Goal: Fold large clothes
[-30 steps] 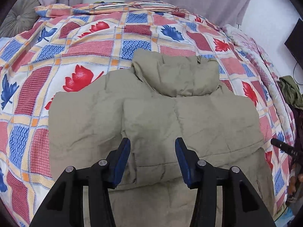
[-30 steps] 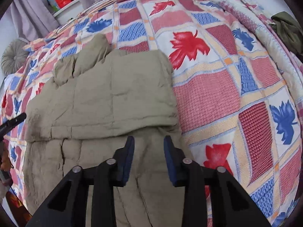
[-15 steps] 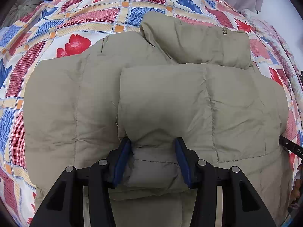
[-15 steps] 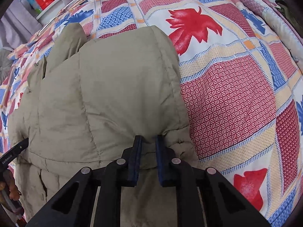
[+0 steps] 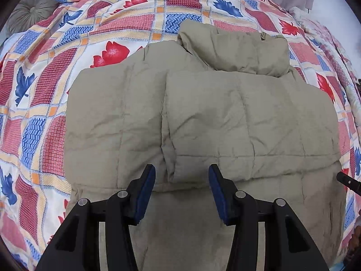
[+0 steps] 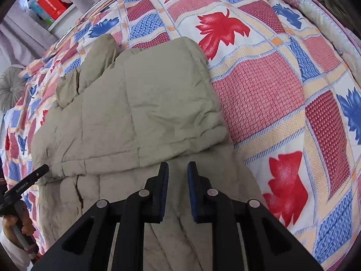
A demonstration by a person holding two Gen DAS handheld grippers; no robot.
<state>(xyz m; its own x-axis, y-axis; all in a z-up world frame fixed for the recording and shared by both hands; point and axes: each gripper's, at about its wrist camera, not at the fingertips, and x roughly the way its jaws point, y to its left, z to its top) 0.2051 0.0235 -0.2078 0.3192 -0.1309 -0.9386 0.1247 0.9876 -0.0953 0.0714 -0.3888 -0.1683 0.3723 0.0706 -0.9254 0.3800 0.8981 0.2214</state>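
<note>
At the far left edge of the bed we see a round grey cushion (image 5: pixel 29 11), then the patchwork quilt (image 5: pixel 45 94) with red and blue leaves. Our left gripper (image 5: pixel 181 181) hovers over the near part of the khaki puffer jacket (image 5: pixel 225 117), fingers spread wide and holding nothing. The jacket lies across the middle of the quilt, a folded panel on top, its collar toward the far edge. Our right gripper (image 6: pixel 178 176) hangs above the jacket's right side, fingers narrowly parted, gripping nothing.
</note>
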